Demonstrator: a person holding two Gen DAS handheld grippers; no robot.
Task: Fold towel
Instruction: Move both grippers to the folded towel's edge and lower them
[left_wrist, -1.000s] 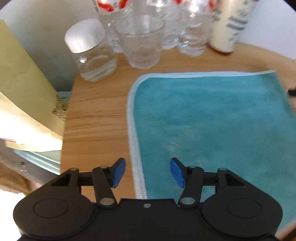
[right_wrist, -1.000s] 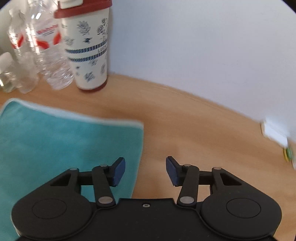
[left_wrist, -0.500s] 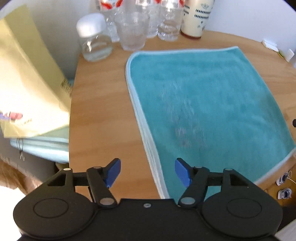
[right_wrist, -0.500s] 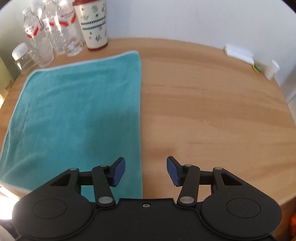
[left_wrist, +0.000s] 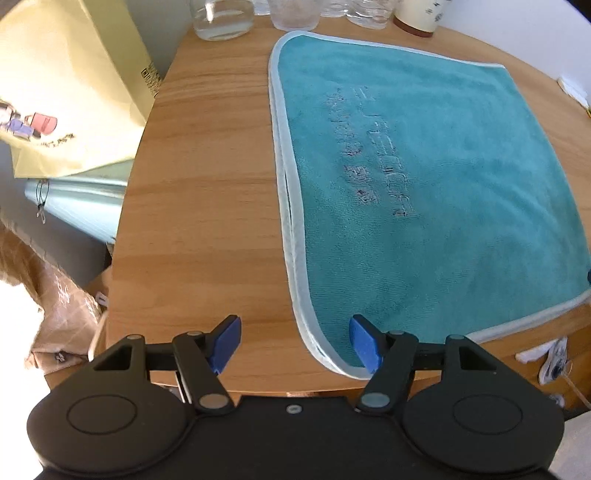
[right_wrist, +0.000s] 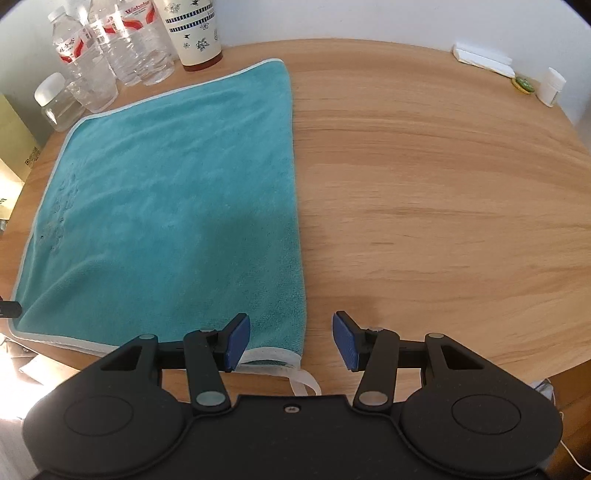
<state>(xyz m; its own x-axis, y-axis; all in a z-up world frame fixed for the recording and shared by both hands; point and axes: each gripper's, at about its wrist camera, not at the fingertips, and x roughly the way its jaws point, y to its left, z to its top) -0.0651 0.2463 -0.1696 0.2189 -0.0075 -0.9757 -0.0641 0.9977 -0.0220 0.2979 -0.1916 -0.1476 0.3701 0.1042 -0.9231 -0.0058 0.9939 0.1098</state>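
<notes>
At the near edge of the table (right_wrist: 424, 177), both claws sit wide apart and hold nothing. Left claw (left_wrist: 295, 341): blue pads straddle the towel's near left corner — right pad over the cloth, left pad over bare wood. Right claw (right_wrist: 291, 341): left pad over the towel's near right corner, right pad over bare wood. Whether any pad touches the cloth, cannot tell.

The towel (left_wrist: 424, 184) is teal with a pale trim, lying flat on the left half of the round wooden table. Left side shows two trimmed edges stacked one on the other, so it lies doubled. Stitched lettering runs down the top layer near that side; too blurred to read. A white loop (right_wrist: 304, 384) sticks out at the near right corner, just under the right claw.

Far edge of the table, just beyond the towel: clear water bottles (right_wrist: 110, 48) with red labels, a glass jar (right_wrist: 57, 103) with a white lid, a patterned cream cup (right_wrist: 195, 33) — all upright, none touching the cloth. Far right edge, well apart from the towel: a white block (right_wrist: 484, 57), a small green item (right_wrist: 524, 83), a small white tub (right_wrist: 552, 86).

Off the table to the left — a pale yellow paper bag (left_wrist: 62, 85).
</notes>
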